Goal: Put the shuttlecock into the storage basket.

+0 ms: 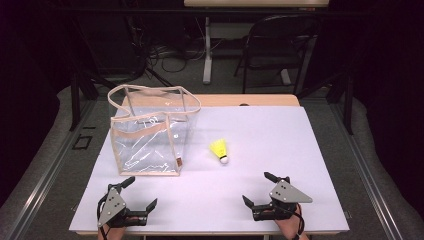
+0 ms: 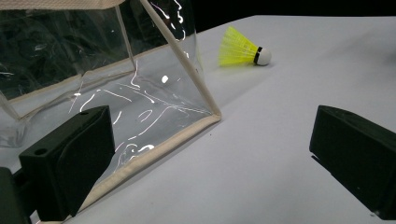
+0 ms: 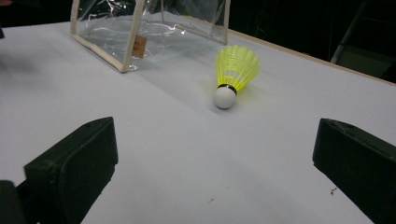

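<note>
Left gripper (image 1: 140, 191) near table edge, jaws wide apart, nothing held; one jaw just beside bag corner in left gripper view. Right gripper (image 1: 258, 186) likewise at near edge, jaws spread wide, empty, pointed toward shuttlecock (image 1: 220, 150). Grippers well apart from each other.

Shuttlecock yellow, white cork, lying on its side on bare sheet between bag and right gripper, cork toward near edge. Nothing between right gripper and shuttlecock. Clear bag (image 1: 150, 132) with beige trim and handles standing upright left of shuttlecock, near but apart, open at top; small tag at lower front corner.

Table (image 1: 280, 135) covered by pale white sheet, wooden strip showing at far edge. Beyond: dark room, grey floor, folding chair (image 1: 277, 42), second table leg, tangled cables.
</note>
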`<state>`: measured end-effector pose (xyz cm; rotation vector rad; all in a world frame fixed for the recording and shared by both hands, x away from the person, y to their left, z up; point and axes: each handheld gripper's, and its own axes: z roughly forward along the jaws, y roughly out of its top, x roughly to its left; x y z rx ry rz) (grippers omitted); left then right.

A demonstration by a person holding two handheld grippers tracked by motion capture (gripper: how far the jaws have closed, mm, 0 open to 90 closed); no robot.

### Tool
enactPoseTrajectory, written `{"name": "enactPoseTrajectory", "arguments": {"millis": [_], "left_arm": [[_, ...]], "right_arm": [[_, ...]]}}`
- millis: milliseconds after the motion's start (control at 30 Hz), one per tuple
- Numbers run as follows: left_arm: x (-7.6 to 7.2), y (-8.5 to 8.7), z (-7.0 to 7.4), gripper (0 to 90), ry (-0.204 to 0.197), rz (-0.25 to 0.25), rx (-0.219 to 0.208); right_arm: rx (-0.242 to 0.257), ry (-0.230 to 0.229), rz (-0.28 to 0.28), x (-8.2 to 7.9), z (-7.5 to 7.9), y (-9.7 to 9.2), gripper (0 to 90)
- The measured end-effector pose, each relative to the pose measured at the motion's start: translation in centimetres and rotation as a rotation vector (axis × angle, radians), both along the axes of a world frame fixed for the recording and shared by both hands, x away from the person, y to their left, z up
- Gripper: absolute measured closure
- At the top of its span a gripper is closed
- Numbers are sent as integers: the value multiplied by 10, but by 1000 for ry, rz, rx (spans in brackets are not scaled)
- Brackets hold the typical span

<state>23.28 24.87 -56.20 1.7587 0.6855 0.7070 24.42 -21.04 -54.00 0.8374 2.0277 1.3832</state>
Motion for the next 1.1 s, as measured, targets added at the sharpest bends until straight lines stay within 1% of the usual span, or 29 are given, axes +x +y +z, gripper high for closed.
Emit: {"name": "enactPoseTrajectory", "arguments": {"millis": [67, 167, 267, 300, 333, 400, 533, 667, 700, 733, 800, 833, 933, 1100], "left_arm": [[0, 0, 0, 2, -7, -3, 3], [1, -1, 0, 2, -3, -3, 2], [1, -1, -1, 2, 1, -2, 3], [1, -1, -1, 2, 1, -2, 3], [1, -1, -1, 2, 0, -3, 3], [1, -1, -1, 2, 0, -4, 3], [1, -1, -1, 3, -1, -9, 6], [1, -1, -1, 3, 1, -14, -5], [1, -1, -1, 3, 1, -14, -5], [1, 0, -1, 3, 1, -16, -7], [2, -1, -1, 3, 3, -8, -5], [2, -1, -1, 4, 6, -7, -2], [2, 0, -1, 4, 5, -8, 1], [2, -1, -1, 4, 9, -9, 0]], "right_arm": [[-22, 8, -16, 2, 0, 4, 0], [-21, 23, -16, 6, 1, 7, 0], [-21, 50, -15, 10, 1, 10, 0], [-21, 50, -15, 10, 1, 10, 0], [-28, 67, -15, 12, 0, 12, 0], [-29, 72, -13, 13, 0, 13, 0], [-39, 107, -14, 19, 0, 18, 0], [-55, 122, -11, 26, -1, 23, 0], [-55, 122, -11, 26, -1, 23, 0], [-63, 133, -13, 30, -2, 26, 0], [-66, 135, -13, 31, -2, 27, 0], [-80, 137, -21, 35, -2, 29, 0], [-74, 146, -20, 37, -1, 30, 0], [-86, 173, -26, 45, -1, 33, 0]]}}
